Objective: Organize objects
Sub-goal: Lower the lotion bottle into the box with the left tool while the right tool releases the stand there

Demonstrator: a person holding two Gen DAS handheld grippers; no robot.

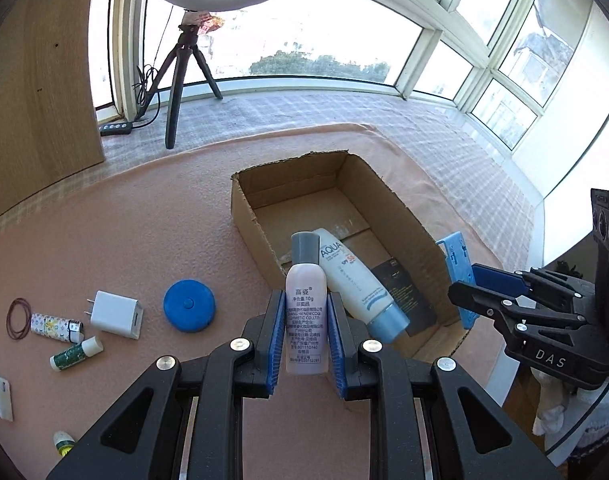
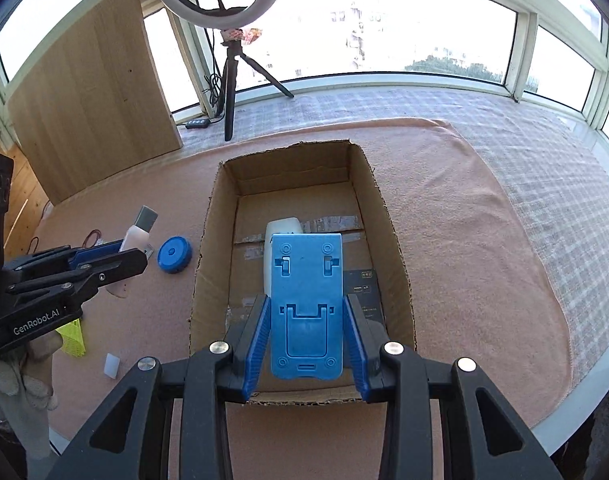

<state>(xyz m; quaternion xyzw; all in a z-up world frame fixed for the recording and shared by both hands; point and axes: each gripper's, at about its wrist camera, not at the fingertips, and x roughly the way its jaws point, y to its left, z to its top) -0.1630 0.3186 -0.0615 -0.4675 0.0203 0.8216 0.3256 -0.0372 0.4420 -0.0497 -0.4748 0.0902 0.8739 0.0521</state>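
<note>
The left tool (image 1: 305, 332) is seen pinching a small pale pink bottle (image 1: 306, 312) with a grey cap, its blue pads (image 1: 276, 340) pressed flat against the two sides of the labelled body, low on the bottle, so that the capped end stands out beyond the fingertips. The bottle is judged light, stiff and smooth-walled, hence somewhat slippery; a hold across the straight middle of the body, as taken here, is thought safer than one on the narrow cap. It is held above the pink cloth on the bench (image 1: 144, 232), just beside the near left corner of the cardboard box (image 1: 244, 216). The right tool (image 2: 307, 332) is closed on a flat blue plastic stand (image 2: 307, 300), gripped by its two long edges near the lower end and held over the open box. The stand is judged light and rigid, with thin edges that could twist out of the pads if gripped off-centre. Inside the box a white tube with a blue cap (image 1: 360, 284) and a dark flat card (image 1: 408, 292) are seen lying on the floor. On the cloth to the left, well apart from the box, a blue round case (image 1: 189, 305), a white charger (image 1: 114, 314), a lighter (image 1: 56, 326) and a small green-and-white tube (image 1: 76, 353) are left outside.
</note>
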